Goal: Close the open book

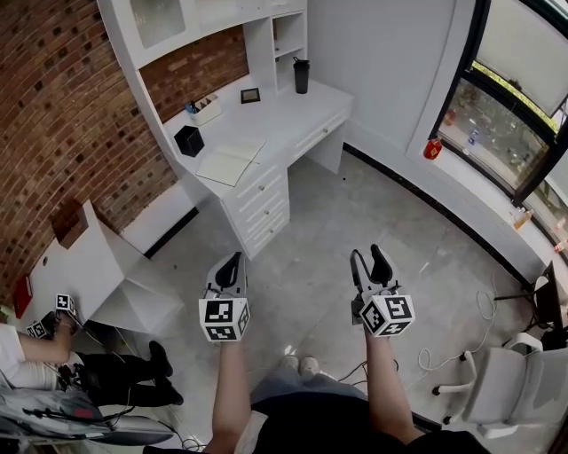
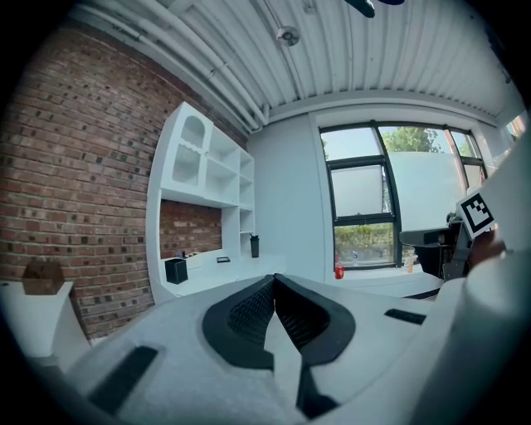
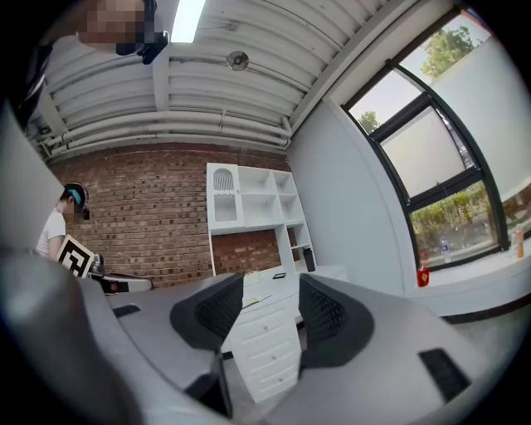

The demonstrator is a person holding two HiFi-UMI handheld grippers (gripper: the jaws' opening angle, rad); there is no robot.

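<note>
— Where is the book to be found?

— The open book (image 1: 229,163) is laid flat on the white desk (image 1: 297,120), near the front edge and above the drawers (image 1: 263,209). It is kept well apart from both grippers.

— How are the grippers held?

— The left gripper (image 1: 232,262) is seen with its jaws brought together, and nothing is caught between them. The right gripper (image 1: 369,255) is held with its jaws spread wide. Nothing is gripped, and only the far desk is seen through the gap.

— What is set around the book?

— A black box (image 1: 188,140) is placed just beside it, toward the brick wall (image 1: 62,106). A tray (image 1: 206,110), a small frame (image 1: 250,95) and a black bottle (image 1: 302,75) are ranged further back, under the white shelves (image 1: 213,22).

— And what is met on the way?

— Grey floor (image 1: 355,213) is seen between the grippers and the desk. A white chair (image 1: 510,381) and a cable (image 1: 475,332) are seen at the right. A second person (image 1: 53,368) is seated at the left, beside a white table (image 1: 98,266).

— And the room?

— Tall windows (image 1: 510,106) are set along the right, with a red object (image 1: 432,149) on the sill.
</note>
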